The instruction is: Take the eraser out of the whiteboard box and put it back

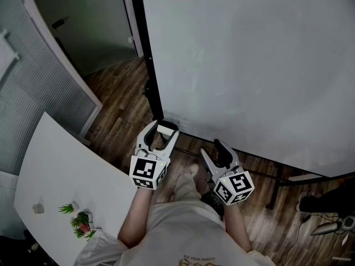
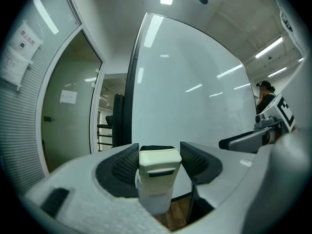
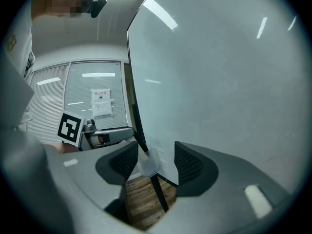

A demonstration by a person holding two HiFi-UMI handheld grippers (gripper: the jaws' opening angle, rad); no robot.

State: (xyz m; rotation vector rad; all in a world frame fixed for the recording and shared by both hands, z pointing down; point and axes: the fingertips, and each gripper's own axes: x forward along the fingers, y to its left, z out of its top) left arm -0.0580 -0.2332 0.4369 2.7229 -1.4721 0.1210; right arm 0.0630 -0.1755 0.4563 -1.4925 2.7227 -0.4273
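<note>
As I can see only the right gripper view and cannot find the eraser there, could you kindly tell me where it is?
Observer: The left gripper is shut on the eraser; its pads press on both sides.
Operator: Thank you. Which way is it facing?
Observer: It stands upright between the jaws, with its dark felt strip at the far end, toward the whiteboard.
Operator: And how do the two grippers sit from above?
Observer: In the head view the left gripper is beside the right gripper, and it is the one nearer the dark frame post at the whiteboard's edge.
</note>
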